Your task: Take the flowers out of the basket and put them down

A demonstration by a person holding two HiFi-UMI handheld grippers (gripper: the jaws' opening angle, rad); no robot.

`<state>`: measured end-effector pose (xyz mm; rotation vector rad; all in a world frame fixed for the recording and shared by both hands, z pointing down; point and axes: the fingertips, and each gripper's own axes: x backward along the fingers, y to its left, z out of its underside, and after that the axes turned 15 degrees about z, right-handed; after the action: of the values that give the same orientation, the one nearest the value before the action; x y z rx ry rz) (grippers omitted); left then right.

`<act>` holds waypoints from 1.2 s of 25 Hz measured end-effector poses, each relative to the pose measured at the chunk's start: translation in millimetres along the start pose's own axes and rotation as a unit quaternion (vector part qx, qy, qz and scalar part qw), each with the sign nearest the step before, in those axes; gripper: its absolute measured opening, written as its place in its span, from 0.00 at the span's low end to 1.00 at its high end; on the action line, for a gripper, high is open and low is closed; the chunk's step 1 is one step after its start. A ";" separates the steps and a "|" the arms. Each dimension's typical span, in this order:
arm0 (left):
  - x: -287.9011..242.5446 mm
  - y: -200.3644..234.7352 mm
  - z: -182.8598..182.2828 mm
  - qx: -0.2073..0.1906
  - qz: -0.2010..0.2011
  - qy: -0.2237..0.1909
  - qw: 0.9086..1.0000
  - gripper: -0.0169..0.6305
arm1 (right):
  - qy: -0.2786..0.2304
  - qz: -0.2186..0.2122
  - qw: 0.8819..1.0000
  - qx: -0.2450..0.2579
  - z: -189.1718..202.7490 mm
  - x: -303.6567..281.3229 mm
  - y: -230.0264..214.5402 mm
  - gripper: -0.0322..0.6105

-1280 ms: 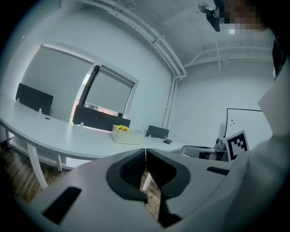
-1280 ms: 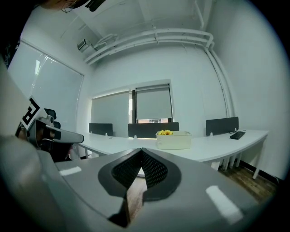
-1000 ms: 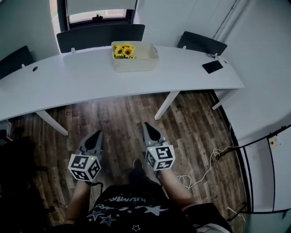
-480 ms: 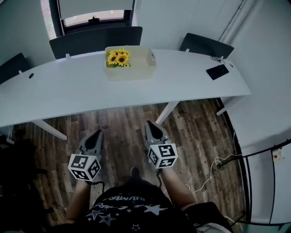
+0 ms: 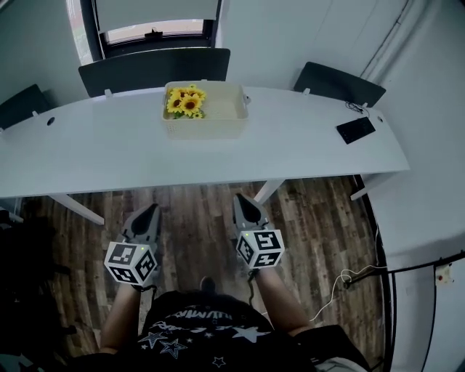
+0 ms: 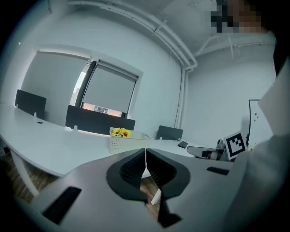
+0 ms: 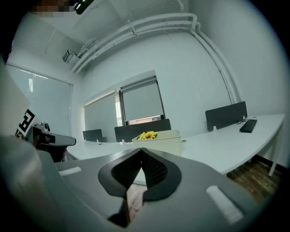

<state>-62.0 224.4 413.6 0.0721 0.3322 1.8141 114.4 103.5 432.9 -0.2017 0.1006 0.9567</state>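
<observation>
My left gripper (image 5: 150, 211) and right gripper (image 5: 240, 198) hang pressed together and empty, short of the worktop's (image 5: 109, 154) near edge. The flowers (image 5: 185, 102) are likely beyond reach, in the basket (image 5: 209, 130) by its far edge.

Long white curved desk (image 5: 94, 156), with three dark divider panels (image 5: 154, 67) along its far edge and a flat black device (image 5: 356, 130) near its right end. Window with lowered blind (image 5: 156, 18) behind. Wood-plank floor (image 5: 320, 211) with loose white cable (image 5: 341, 276).
</observation>
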 end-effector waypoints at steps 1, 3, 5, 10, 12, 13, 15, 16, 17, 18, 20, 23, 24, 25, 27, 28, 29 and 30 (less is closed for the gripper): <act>-3.6 0.7 -1.4 -0.001 -0.003 -0.001 1.000 0.05 | -0.001 -0.001 1.000 -0.001 -2.1 -4.6 -3.4 0.05; -8.0 2.9 -3.6 0.001 -0.011 -0.003 1.000 0.05 | -0.004 -0.004 1.000 0.002 -7.3 -13.0 -8.7 0.05; -9.4 4.8 -3.6 0.004 -0.018 -0.002 1.000 0.05 | -0.005 -0.008 1.000 0.002 -9.0 -18.9 -13.1 0.05; -16.2 16.1 -5.7 0.005 -0.034 0.000 0.999 0.05 | 0.007 -0.012 1.000 -0.004 0.4 -31.9 -18.2 0.05; -20.6 22.5 -7.3 0.005 -0.036 -0.001 0.999 0.05 | 0.010 -0.010 1.000 -0.003 3.2 -36.2 -18.0 0.05; -23.8 25.7 -7.9 0.005 -0.036 -0.001 0.999 0.05 | 0.010 -0.009 1.000 -0.002 3.7 -38.9 -19.0 0.05; -32.8 32.1 -8.8 0.007 -0.033 -0.002 0.999 0.05 | 0.012 -0.004 1.000 -0.001 4.0 -46.1 -23.7 0.05; -38.3 35.3 -9.2 0.007 -0.030 -0.002 1.000 0.05 | 0.013 -0.001 1.000 -0.002 3.7 -50.1 -27.2 0.05; -44.0 38.4 -9.5 0.008 -0.028 -0.001 1.000 0.05 | 0.014 0.004 1.000 -0.002 2.9 -54.1 -31.0 0.05; -50.0 41.5 -10.1 0.008 -0.024 0.001 1.000 0.05 | 0.014 0.009 1.000 -0.002 1.8 -58.0 -34.9 0.05; -62.6 47.6 -12.7 0.007 -0.017 0.002 1.000 0.05 | 0.013 0.017 1.000 -0.002 -1.7 -66.0 -42.0 0.05; -82.3 59.3 -18.9 0.007 -0.010 0.001 1.000 0.05 | 0.012 0.024 1.000 0.002 -5.9 -78.7 -48.5 0.05; -89.2 64.2 -19.9 0.007 -0.009 0.000 1.000 0.05 | 0.013 0.024 1.000 0.004 -5.4 -83.1 -50.2 0.05; -96.2 69.3 -20.3 0.009 -0.008 0.001 1.000 0.05 | 0.015 0.025 1.000 0.006 -4.0 -88.1 -52.1 0.05; -109.9 79.1 -21.2 0.012 -0.006 0.004 1.000 0.05 | 0.022 0.030 0.999 0.007 -0.9 -99.6 -56.4 0.05; -116.3 83.8 -22.1 0.013 -0.004 0.006 1.000 0.05 | 0.026 0.033 0.999 0.005 -0.4 -106.0 -57.6 0.05; -122.3 88.8 -23.4 0.013 -0.002 0.009 1.000 0.05 | 0.028 0.034 0.999 0.003 -0.8 -113.0 -57.9 0.05; -128.0 94.6 -25.3 0.013 0.000 0.011 1.000 0.05 | 0.028 0.034 0.999 0.003 -2.1 -120.7 -57.4 0.05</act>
<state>-121.7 75.6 430.1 0.0690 0.3711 1.8113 92.2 -25.7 459.1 -0.2210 0.1636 1.0195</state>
